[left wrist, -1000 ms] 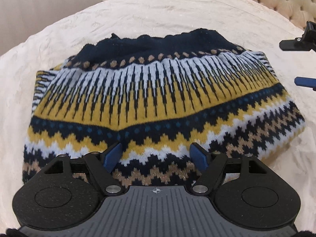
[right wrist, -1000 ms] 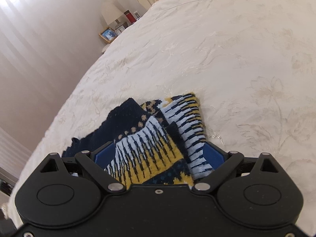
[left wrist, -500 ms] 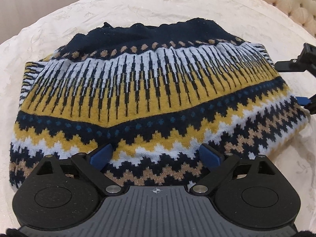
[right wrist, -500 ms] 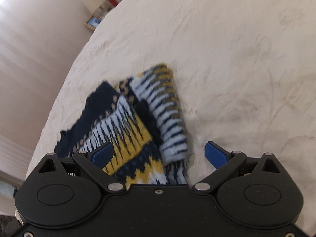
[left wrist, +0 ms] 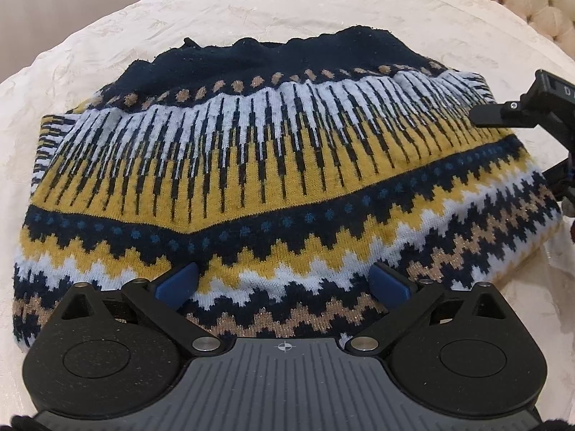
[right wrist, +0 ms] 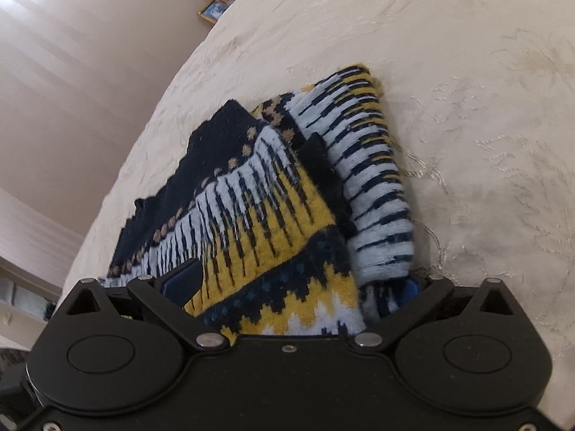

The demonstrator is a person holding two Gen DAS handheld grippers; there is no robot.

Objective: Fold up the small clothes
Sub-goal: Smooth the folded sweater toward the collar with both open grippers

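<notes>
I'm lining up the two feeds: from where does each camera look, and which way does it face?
Left wrist: sits on the left gripper, jaws wide, looking across the folded sweater on the bedspread; the right gripper shows at the right edge.
Right wrist: sits on the right gripper, looking along the sweater's side edge, which lies between its jaws.
Shared: sweater, bedspread, picture frame.

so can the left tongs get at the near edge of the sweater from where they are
Probably yes. The left tongs are open, with the sweater lying folded on the bedspread and its near edge already between the blue fingers. Nothing lies in the way.
</notes>
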